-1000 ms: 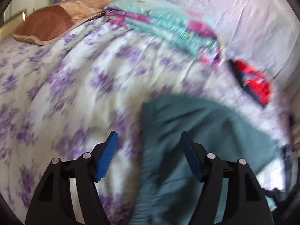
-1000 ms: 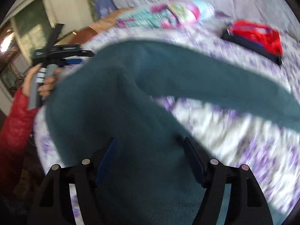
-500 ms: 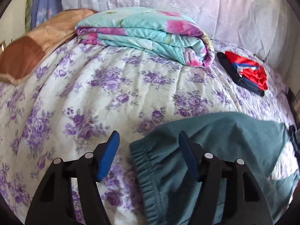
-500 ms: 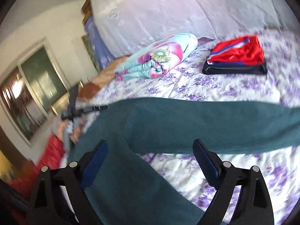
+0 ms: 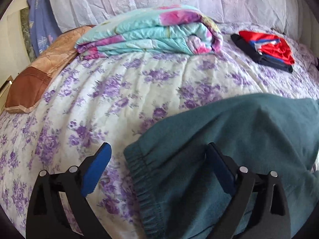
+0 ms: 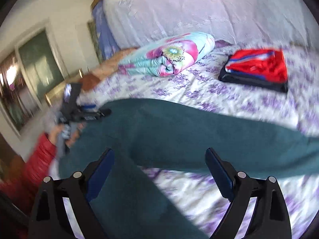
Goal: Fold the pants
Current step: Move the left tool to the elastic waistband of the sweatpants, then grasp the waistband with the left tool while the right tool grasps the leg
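Teal fleece pants [image 5: 229, 135] lie spread on the flowered bedsheet [image 5: 119, 91]. Their elastic waistband [image 5: 139, 179] lies at the near left. My left gripper [image 5: 158, 146] hovers over that waistband corner. Its jaws are opening, and the cloth lies below them with neither pad pressing on it. In the right wrist view the pants [image 6: 179, 123] run from the left side to the right edge. My right gripper [image 6: 159, 151] hangs open above them, holding nothing. At the pants' left end that view also shows the left gripper [image 6: 85, 113], held by a hand with a red sleeve [image 6: 39, 155].
A rolled turquoise and pink quilt [image 5: 151, 33] lies at the back of the bed. To its right is a folded stack of red and dark clothes [image 5: 267, 49], and at the left a brown pillow [image 5: 39, 73]. A pale cloth-covered backing [image 5: 179, 0] rises behind.
The left gripper's jaws have spread wider and its view has rolled level over the waistband. The right gripper has opened, let the pants go and drawn back above them. The pants now lie flat.
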A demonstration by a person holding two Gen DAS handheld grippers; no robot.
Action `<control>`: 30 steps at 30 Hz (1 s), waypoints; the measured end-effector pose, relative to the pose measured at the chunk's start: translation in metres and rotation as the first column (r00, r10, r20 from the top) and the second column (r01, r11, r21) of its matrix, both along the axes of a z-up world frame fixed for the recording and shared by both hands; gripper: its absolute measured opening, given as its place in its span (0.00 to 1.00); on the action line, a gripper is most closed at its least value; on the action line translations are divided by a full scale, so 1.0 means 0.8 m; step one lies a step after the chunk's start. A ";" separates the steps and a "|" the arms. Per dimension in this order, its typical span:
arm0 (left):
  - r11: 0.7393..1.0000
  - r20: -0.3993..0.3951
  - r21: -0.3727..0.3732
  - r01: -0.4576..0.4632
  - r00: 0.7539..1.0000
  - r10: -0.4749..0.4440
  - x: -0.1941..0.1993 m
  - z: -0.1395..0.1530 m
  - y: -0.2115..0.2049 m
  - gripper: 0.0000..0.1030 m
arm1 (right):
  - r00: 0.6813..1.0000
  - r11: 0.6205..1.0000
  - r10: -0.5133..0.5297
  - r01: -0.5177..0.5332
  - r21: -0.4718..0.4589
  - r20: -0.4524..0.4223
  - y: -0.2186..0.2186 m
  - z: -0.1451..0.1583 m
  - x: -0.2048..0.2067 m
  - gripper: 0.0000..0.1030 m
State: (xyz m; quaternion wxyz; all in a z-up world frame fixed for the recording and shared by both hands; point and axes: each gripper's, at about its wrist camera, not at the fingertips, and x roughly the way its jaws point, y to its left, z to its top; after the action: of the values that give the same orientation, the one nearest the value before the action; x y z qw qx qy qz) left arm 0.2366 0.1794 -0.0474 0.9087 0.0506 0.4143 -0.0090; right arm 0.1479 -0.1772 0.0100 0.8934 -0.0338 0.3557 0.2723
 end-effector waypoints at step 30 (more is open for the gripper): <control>0.846 -0.101 -0.532 0.027 0.990 -0.095 0.001 -0.016 0.099 0.63 | 0.981 0.982 0.190 -0.189 0.026 -0.047 -0.080 0.001 0.175 0.86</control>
State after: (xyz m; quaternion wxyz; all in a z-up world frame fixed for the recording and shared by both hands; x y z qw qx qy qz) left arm 0.2375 0.2584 -0.0602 0.8594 -0.1890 0.4491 -0.1547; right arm 0.2875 -0.2416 0.0105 0.8547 -0.0514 0.3696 0.3607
